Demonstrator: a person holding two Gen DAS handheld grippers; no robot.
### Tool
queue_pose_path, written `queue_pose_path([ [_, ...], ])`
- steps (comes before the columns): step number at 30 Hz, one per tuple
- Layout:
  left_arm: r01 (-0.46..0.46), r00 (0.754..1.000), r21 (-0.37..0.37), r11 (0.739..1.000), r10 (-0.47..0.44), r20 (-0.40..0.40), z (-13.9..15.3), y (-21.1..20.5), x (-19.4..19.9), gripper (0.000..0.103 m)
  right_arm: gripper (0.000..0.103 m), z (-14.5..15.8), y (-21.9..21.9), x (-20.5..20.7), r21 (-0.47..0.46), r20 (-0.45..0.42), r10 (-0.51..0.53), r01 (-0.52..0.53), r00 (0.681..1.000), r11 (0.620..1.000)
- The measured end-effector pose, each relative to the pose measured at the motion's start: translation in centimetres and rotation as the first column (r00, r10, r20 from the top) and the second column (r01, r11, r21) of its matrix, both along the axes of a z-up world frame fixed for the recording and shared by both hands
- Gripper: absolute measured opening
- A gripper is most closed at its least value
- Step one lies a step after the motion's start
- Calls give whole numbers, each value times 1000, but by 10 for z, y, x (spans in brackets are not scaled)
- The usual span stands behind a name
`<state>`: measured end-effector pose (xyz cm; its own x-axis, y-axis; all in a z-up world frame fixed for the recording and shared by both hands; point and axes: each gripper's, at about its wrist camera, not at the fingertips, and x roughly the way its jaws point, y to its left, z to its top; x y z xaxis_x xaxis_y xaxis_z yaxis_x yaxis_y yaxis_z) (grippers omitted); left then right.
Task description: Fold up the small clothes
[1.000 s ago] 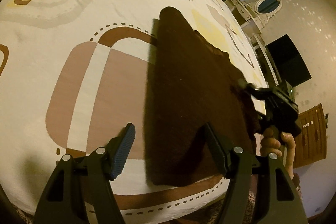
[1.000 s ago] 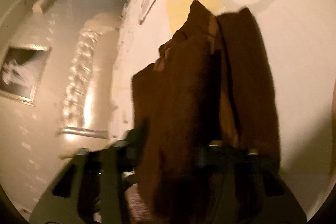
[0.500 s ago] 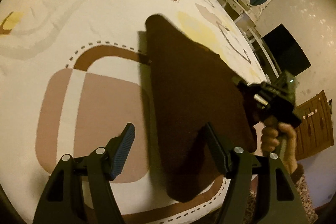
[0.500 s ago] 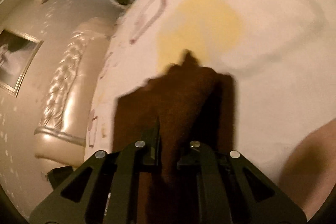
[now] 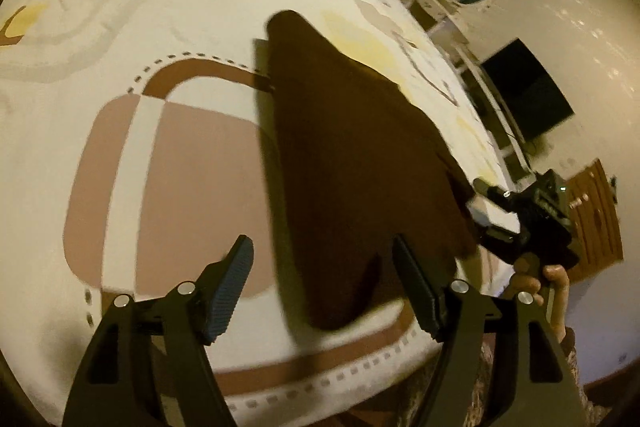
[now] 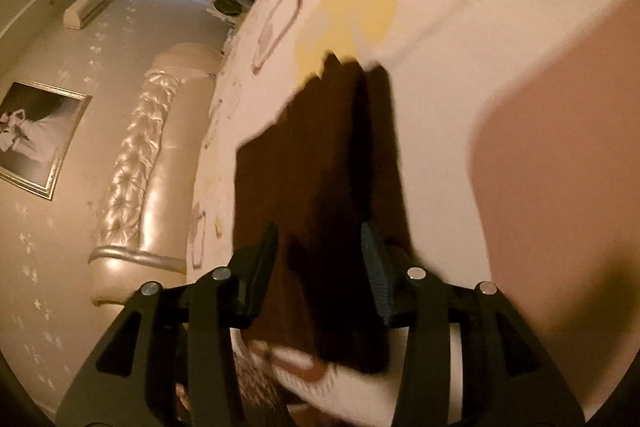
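Left wrist view: left gripper [image 5: 322, 287] spread wide, nothing in it, above the brown cloth [image 5: 352, 163] lying flat on the patterned bedsheet [image 5: 120, 27]. Right gripper [image 5: 486, 211] sits at cloth's right edge.

Right wrist view: right gripper [image 6: 318, 267] spread apart w/ cloth [image 6: 316, 163] between fingers, not pinched.

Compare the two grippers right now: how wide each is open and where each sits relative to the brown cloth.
The left gripper is spread wide; the right gripper is open more narrowly. The left sits at the brown cloth's near end, the right at its side edge by the bed's edge. Both are open, gripping nothing, with cloth showing between their fingers.
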<state>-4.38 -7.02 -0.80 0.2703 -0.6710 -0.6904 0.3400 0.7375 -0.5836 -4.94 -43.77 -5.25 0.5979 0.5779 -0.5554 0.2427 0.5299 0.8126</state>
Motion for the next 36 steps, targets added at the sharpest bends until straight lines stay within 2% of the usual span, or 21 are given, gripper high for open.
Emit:
queue_pose_path([
  [2,46,998,17,999,-47,33,3,-4,-12,71,43,-2,3,-13,18,-14,9,-9,1000,1000],
  [4,92,989,85,992,-101,111,8,-15,-29,71,43,-5,7,-23,32,-27,22,-21,999,999],
  [7,124,970,165,978,-154,188,10,-30,-42,71,43,-4,14,-30,52,-26,35,-33,999,998],
  [10,112,960,240,964,-167,223,6,-42,-43,71,43,-5,19,-33,58,-30,34,-32,999,998],
  [13,56,961,314,948,-136,240,1,-46,-38,71,43,-5,21,-37,62,-29,23,-21,999,998],
  [17,-8,981,287,958,-48,190,-6,-29,-28,71,36,-1,24,-38,52,-20,29,-28,999,998],
  [21,-56,989,251,966,20,143,-12,-10,-19,71,35,-2,28,-33,47,-25,41,-40,999,998],
  [26,-38,990,225,974,6,142,-9,-10,-22,71,35,-1,27,-36,5,-36,23,-23,999,1000],
  [30,-48,987,248,968,8,162,-10,-9,-23,71,35,-2,29,-34,8,-49,37,-37,998,999],
  [31,-60,988,235,970,24,154,-9,-6,-22,71,33,-2,31,-34,2,-50,40,-40,998,999],
  [32,-75,988,221,972,43,148,-9,-3,-21,71,19,-2,33,-32,1,-48,45,-45,998,999],
  [34,-106,988,193,975,82,131,-7,6,-16,71,4,2,39,-29,-1,-42,70,-70,997,998],
  [36,-137,985,194,971,113,130,-6,13,-12,71,4,9,44,-30,-7,-26,83,-83,996,997],
])
